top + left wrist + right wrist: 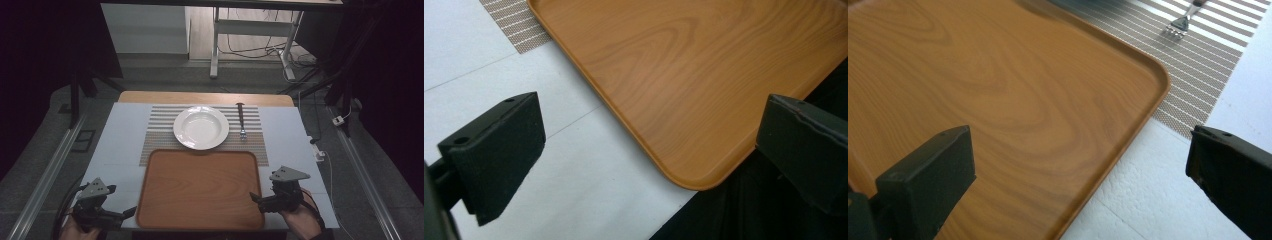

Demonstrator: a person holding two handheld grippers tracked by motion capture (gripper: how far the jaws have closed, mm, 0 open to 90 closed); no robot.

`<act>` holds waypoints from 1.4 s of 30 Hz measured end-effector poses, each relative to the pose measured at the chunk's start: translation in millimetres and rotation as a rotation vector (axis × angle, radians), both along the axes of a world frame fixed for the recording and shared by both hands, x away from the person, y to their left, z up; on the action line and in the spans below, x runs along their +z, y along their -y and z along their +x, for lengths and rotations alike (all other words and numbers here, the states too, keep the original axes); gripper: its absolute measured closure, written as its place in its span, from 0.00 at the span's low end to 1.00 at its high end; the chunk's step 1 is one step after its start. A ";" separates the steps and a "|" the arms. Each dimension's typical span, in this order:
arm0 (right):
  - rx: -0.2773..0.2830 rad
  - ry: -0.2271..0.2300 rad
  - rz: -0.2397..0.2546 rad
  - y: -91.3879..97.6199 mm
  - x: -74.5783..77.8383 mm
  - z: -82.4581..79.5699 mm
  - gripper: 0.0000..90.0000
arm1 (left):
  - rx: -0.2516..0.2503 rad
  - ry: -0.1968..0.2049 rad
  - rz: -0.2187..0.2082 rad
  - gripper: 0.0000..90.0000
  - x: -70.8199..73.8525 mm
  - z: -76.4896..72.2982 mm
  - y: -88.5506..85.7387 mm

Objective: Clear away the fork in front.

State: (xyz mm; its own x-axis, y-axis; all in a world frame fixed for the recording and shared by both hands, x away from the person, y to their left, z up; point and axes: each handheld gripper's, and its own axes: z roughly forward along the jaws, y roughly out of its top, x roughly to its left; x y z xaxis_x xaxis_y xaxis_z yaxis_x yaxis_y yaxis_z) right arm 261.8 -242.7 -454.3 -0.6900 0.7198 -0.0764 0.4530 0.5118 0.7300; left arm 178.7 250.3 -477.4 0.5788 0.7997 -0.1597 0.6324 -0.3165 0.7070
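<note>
Nearby, plate (201, 127), fork (241, 120), placemat (160, 131).

Left hand (75, 231) cut off by the high view's bottom edge, mostly under its claw (131, 212). Tray (684, 75) runs off the top and right edges in the left gripper view. Fork (1182, 19) clipped at the top edge of the right gripper view: tines showing, handle out of frame.

High view overhead, facing forward-down; both gripper views close, low, sharing wooden tray (200, 190) corners.
</note>
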 end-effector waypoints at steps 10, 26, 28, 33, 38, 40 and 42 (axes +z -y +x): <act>0.021 0.042 -0.115 -18.3 -3.2 12.5 0.00 | 0.016 0.007 0.004 0.00 0.2 -0.8 -0.2; 0.099 0.130 -0.292 -51.3 -3.6 35.7 0.00 | 0.005 0.002 -0.002 0.01 -0.1 0.0 -0.6; 0.108 0.147 -0.319 -53.9 -4.6 39.7 0.00 | 0.006 0.002 -0.003 0.01 -0.1 0.0 -0.9; 0.123 0.166 -0.385 -59.2 -7.9 50.6 0.00 | 0.007 0.000 -0.002 0.01 -0.1 0.3 -0.9; 0.131 0.174 -0.445 -63.1 -12.0 64.2 0.00 | 0.009 -0.001 -0.004 0.01 -0.2 0.7 -1.0; 0.133 0.174 -0.464 -64.3 -13.9 70.4 0.00 | 0.009 -0.002 -0.003 0.01 -0.3 0.9 -1.1; 0.138 0.173 -0.484 -65.1 -15.7 77.1 0.00 | 0.010 -0.002 -0.004 0.01 -0.3 0.9 -1.2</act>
